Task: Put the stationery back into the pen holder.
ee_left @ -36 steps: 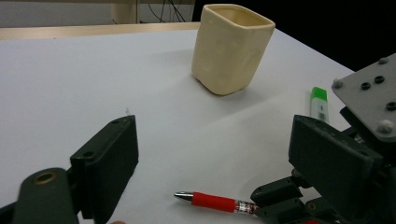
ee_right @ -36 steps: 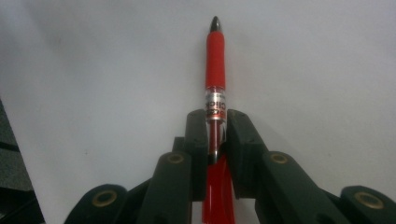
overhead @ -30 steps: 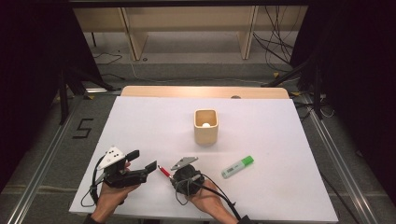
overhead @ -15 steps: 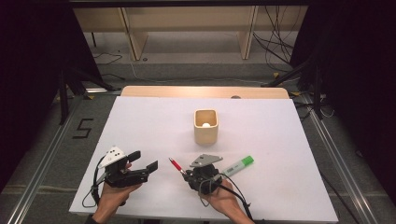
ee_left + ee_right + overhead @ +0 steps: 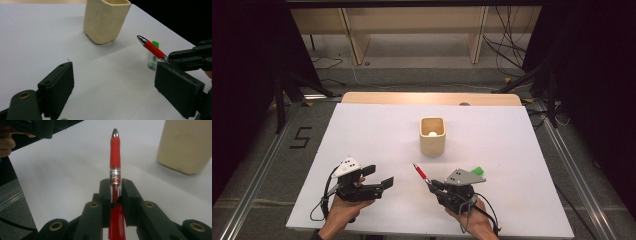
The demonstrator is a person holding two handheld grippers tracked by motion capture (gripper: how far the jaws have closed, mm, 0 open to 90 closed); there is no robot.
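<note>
With our right gripper (image 5: 115, 192) clamped on the red pen (image 5: 115, 152) above the counter (image 5: 377, 130) and our left gripper (image 5: 379, 181) open and empty, we should tip it point-down squarely over the cream cup (image 5: 432, 135) before releasing.

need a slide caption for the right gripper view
Right gripper clamps a red pen with a silver tip over the white table, beside a cream square cup.

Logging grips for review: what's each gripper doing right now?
Left gripper: open, holding nothing.
Right gripper: closed on the red pen.
</note>
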